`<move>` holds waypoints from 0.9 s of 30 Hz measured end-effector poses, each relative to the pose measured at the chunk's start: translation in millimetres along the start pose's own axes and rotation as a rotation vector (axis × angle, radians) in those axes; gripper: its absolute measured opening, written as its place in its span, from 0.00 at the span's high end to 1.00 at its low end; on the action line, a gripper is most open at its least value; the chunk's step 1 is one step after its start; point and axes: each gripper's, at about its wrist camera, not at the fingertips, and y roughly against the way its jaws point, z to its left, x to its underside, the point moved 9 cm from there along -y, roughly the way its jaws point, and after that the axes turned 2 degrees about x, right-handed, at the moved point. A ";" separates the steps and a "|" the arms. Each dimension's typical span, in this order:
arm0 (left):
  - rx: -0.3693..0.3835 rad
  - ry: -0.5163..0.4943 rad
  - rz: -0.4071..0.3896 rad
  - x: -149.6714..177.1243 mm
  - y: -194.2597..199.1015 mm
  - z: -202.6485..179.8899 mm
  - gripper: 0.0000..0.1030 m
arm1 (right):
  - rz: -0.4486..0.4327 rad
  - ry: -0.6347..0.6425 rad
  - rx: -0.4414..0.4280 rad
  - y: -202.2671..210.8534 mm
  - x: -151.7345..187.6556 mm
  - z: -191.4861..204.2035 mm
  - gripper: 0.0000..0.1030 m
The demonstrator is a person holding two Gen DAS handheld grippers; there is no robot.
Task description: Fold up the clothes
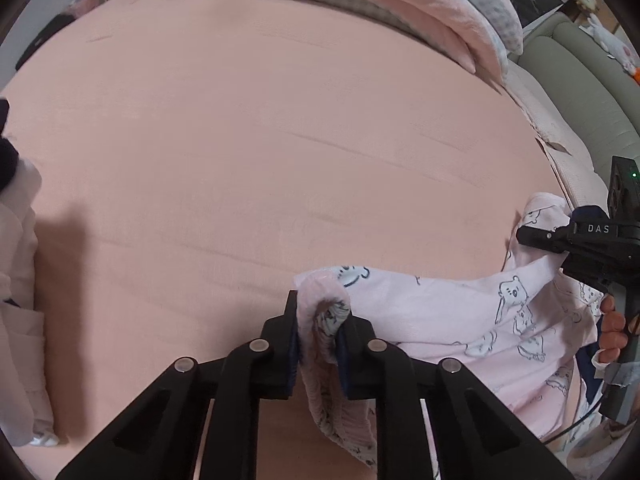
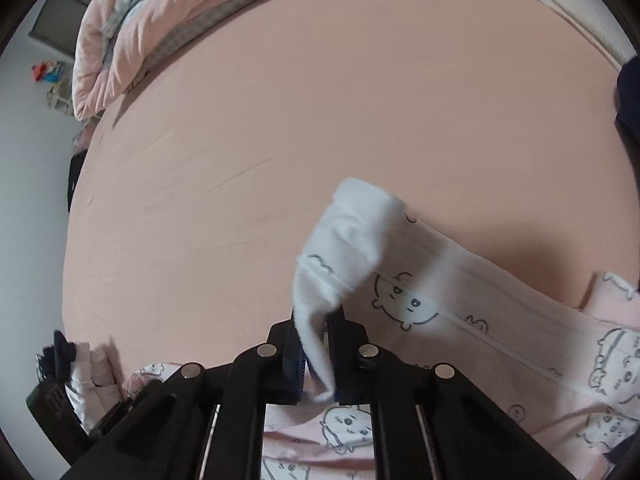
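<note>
Both tongs, left [image 1: 318, 340] and right [image 2: 314, 354], pinch folds of the bear-print garment [image 1: 460, 312] spread between them.

the only readable text is "das", in pale capital letters on the black body of the right gripper [image 1: 538, 240], at the right edge of the left wrist frame. the garment [image 1: 460, 320] carries cartoon animal prints but no lettering. nothing can be read in the right wrist frame.
</note>
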 end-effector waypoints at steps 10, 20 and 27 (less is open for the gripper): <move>-0.014 -0.014 -0.028 -29.4 0.5 0.4 0.90 | -0.083 0.065 -0.028 8.4 -35.6 21.5 0.94; -0.060 -0.103 -0.059 -83.6 -8.1 6.7 0.91 | -0.097 0.057 -0.055 1.6 -52.7 21.7 0.94; -0.072 -0.063 -0.101 -108.1 4.9 7.6 0.91 | -0.132 0.064 -0.076 30.6 -47.3 11.2 0.94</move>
